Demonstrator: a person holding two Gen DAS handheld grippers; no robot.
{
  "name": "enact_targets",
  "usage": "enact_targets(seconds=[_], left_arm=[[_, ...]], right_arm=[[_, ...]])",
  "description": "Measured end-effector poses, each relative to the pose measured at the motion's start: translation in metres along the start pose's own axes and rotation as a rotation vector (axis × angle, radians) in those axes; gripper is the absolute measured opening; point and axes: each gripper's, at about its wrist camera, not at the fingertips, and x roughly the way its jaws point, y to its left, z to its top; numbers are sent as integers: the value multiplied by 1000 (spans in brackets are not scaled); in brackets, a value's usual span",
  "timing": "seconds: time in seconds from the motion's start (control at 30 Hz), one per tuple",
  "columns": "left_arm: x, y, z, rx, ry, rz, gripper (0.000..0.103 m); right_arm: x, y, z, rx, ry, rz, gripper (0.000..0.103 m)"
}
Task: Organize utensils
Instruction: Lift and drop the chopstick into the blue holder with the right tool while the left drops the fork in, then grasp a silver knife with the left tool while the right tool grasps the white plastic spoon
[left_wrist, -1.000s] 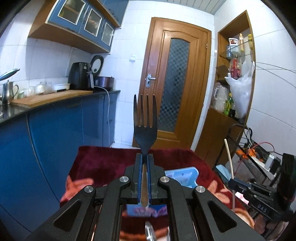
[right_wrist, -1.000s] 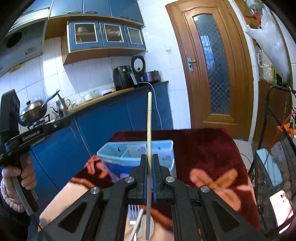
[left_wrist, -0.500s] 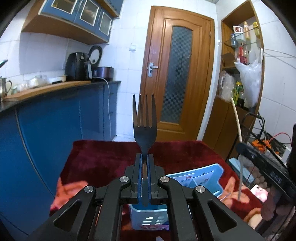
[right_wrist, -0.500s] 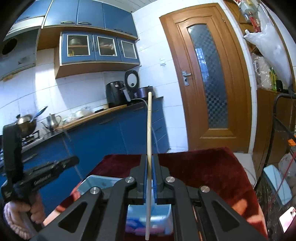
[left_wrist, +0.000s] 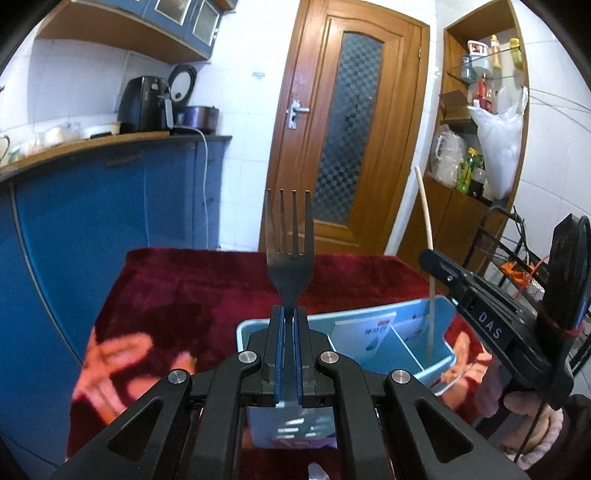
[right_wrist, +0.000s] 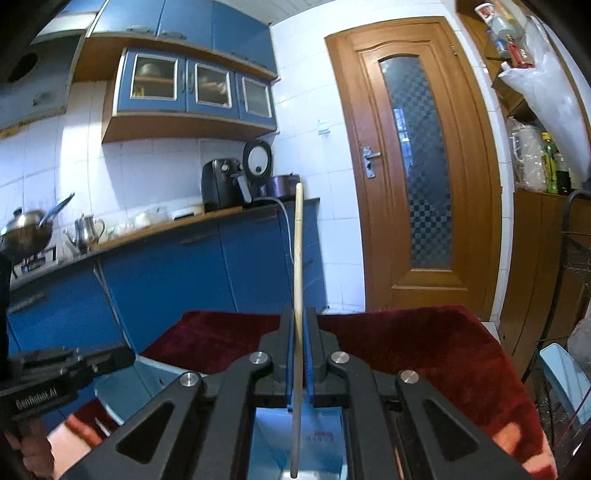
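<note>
Left wrist view: left gripper (left_wrist: 289, 314) fingers pinched the fork (left_wrist: 289, 254) upright above the organizer (left_wrist: 406, 345); right gripper (right_wrist: 298, 314) fingers pinched a chopstick (right_wrist: 298, 258).

One dark metal four-tined fork (left_wrist: 289, 254) stands upright at the centre of the left wrist view. One pale wooden chopstick (right_wrist: 297, 295) rises toward twelve o'clock in the right wrist view. One light blue plastic divided organizer box (left_wrist: 441, 325) sits on one dark red patterned cloth (left_wrist: 184, 295); at least three compartments show in it. Two black two-finger grippers appear: the left gripper (left_wrist: 289, 354) and the right gripper (right_wrist: 298, 354). At ten o'clock in the right view, three glass-fronted cabinet doors (right_wrist: 207, 86) hang in a row. One brown wooden door (right_wrist: 417, 173) stands at one o'clock.
</note>
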Motion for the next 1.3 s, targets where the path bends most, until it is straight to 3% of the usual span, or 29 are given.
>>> enact_targets(seconds=[0.27, 0.43, 0.53, 0.8, 1.03, 1.3], left_arm=[[-8, -1, -10, -4, 29, 33, 12], [-22, -2, -11, -27, 30, 21, 29], [-35, -4, -12, -18, 16, 26, 32], [-67, -12, -20, -10, 31, 30, 35], [-84, -18, -36, 4, 95, 24, 36], [-87, -24, -61, 15, 225, 20, 36]], right_arm=[[-15, -2, -8, -31, 76, 22, 8], [-26, -4, -12, -11, 90, 34, 21], [-36, -4, -10, 10, 92, 40, 24], [-73, 5, -5, 12, 104, 47, 28], [-99, 20, -15, -11, 189, 27, 28], [-111, 22, -38, 7, 329, 8, 28]])
